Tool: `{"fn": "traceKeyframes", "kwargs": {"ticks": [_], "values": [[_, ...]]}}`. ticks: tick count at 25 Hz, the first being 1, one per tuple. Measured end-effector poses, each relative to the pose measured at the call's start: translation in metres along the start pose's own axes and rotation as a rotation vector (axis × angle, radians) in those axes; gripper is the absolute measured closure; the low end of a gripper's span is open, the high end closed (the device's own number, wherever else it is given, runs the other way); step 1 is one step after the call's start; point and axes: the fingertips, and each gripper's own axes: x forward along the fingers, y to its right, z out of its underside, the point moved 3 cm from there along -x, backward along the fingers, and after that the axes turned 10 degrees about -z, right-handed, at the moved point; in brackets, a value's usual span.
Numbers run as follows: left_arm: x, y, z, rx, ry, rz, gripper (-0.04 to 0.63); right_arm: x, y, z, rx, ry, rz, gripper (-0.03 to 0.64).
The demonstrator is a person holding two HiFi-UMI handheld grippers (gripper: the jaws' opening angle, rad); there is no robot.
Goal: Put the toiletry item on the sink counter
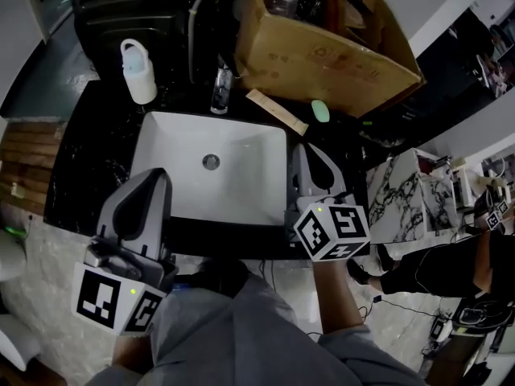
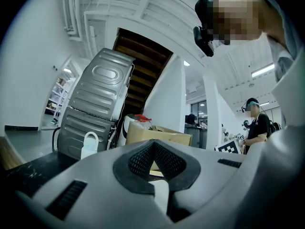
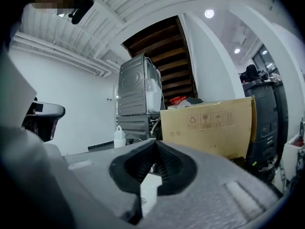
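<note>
A long tan box (image 1: 278, 112) and a small green oval item (image 1: 320, 111) lie on the black sink counter (image 1: 88, 159), behind the right corner of the white basin (image 1: 241, 139). My right gripper (image 1: 308, 153) hovers over the counter just right of the basin, jaws shut and empty. Over the basin's front left corner my left gripper (image 1: 153, 182) is likewise shut with nothing in it. In the left gripper view the gripper (image 2: 153, 144) shows closed jaws, as does the gripper (image 3: 156, 144) in the right gripper view.
A white handled bottle (image 1: 139, 72) stands at the counter's back left, beside the faucet (image 1: 221, 83). An open cardboard box (image 1: 322, 55) fills the back right. A grey washing machine (image 2: 97, 109) stands behind. Another person (image 1: 451, 272) is at the right.
</note>
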Motion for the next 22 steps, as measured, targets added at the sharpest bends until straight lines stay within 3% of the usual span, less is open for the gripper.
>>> {"fn": "traceKeyframes", "kwargs": {"ticks": [6,22], "values": [[-0.018,-0.006,-0.003,0.016,0.011,0.031,0.592,-0.024,-0.031,0.0,0.041,0.053,0.04,0.62],[-0.038,-0.021,-0.006,-0.005,0.022,0.048,0.592,-0.054,-0.091,-0.017,-0.008,0.087,0.037,0.62]]}}
